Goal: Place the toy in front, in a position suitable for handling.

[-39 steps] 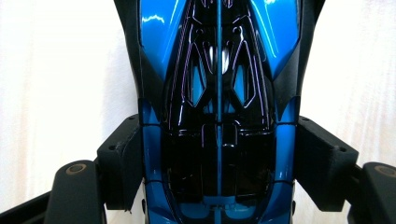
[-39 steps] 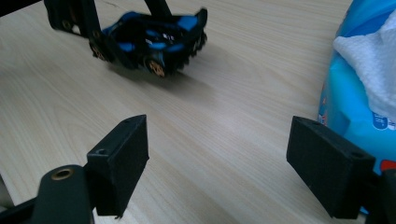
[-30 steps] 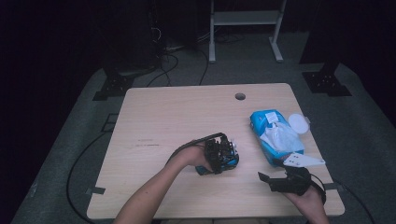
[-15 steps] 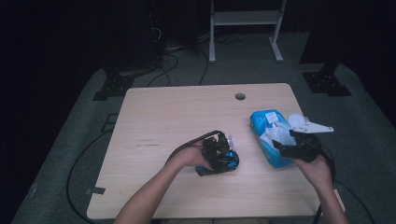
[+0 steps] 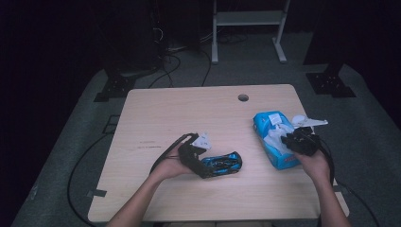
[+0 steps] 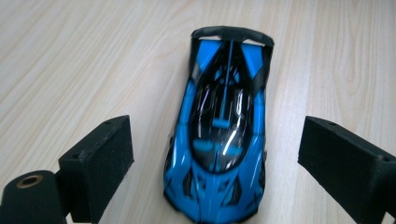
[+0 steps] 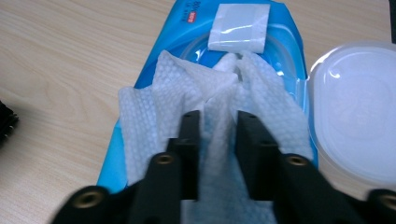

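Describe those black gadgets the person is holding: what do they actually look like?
Each is a black hand-held tool. The left gripper ends in two chunky, square-edged black pads with a foam-like surface. The right gripper has two slimmer black jaws with brass-coloured rivets. A grey three-cornered plate sits atop the left one, and a black cable trails from it. The forearms are bare, with no sleeves.

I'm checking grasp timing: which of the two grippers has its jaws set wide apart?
The left gripper: its jaws stand wide on either side of the blue toy car. The right gripper's jaws are nearly together on a wet wipe.

left gripper [image 5: 203, 163]: jaws wide apart, low | right gripper [image 5: 297, 142]: jaws nearly closed, pinching
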Demonstrator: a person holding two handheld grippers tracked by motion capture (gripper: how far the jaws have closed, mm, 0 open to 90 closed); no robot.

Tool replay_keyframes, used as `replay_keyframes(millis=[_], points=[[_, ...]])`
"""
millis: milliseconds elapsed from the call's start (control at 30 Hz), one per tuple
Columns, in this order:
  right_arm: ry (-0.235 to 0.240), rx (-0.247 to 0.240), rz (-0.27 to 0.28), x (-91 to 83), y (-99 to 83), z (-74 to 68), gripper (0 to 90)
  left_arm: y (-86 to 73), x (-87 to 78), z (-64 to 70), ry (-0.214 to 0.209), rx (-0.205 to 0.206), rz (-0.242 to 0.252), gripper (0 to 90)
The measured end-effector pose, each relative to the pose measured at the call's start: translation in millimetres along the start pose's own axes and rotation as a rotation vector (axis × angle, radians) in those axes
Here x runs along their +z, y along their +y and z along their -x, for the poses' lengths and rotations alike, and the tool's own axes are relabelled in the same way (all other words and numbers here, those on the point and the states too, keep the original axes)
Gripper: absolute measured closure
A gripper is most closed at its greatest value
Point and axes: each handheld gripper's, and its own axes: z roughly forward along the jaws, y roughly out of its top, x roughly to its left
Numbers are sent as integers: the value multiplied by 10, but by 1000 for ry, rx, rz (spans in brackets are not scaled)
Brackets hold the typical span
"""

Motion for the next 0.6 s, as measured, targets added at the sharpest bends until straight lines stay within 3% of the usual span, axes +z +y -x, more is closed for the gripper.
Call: replay_keyframes(millis=[100, 200, 233, 267, 367, 433, 467, 533, 567, 600], points=[[-8, 11, -19, 4, 1, 12, 869, -120, -33, -8, 16, -24, 17, 93], [13, 23, -14, -5, 12, 25, 890, -232, -59, -19, 35, -26, 32, 91], [49, 35, 25, -75, 56, 20, 894, -264, -69, -23, 43, -27, 42, 91], [49, 35, 25, -75, 56, 20, 894, -292, -79, -27, 49, -24, 47, 91], [96, 30, 131, -322, 216, -40, 895, -366, -89, -31, 51, -27, 65, 92], [125, -10, 197, -527, 343, -138, 895, -413, -87, -29, 47, -29, 81, 91], [163, -31, 220, -640, 409, -218, 894, -421, -82, -27, 47, -30, 81, 91], [193, -87, 242, -760, 471, -358, 893, -429, -75, -20, 47, -29, 79, 90], [242, -133, 238, -838, 491, -541, 893, -429, -72, -17, 49, -28, 81, 91], [242, -133, 238, -838, 491, -541, 893, -429, -70, -15, 50, -23, 78, 91]])
